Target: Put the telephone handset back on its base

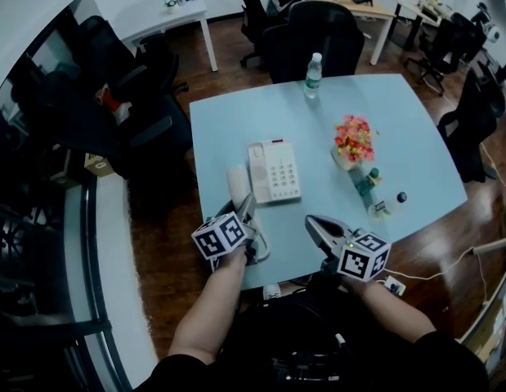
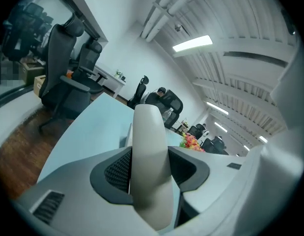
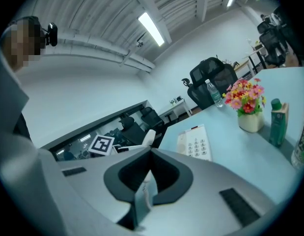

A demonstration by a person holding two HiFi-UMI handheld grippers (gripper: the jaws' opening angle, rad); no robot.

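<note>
Your left tool [image 1: 246, 211] was clamped on the white handset [image 1: 237, 184], its dark pads pressed against both sides of the handle, as your left gripper view showed with the handset [image 2: 149, 132] rising straight up between the jaws. The handset lay off its cradle, just beside the left edge of the telephone base [image 1: 274, 171], near the front edge of the pale blue worktop [image 1: 400, 137]; whether it touched the worktop or was raised a little could not be told. Your right tool [image 1: 311, 221] was held near the same front edge, right of the base and apart from it, its jaws drawn narrow with their tips together and nothing held between them [image 3: 149, 150]. From that side the base [image 3: 195, 142] showed its keypad facing up. Farther out on the worktop stood a pot of flowers [image 1: 353, 141], a small green bottle [image 1: 369, 182] near it, and a clear water bottle [image 1: 313, 75] at the far edge.
</note>
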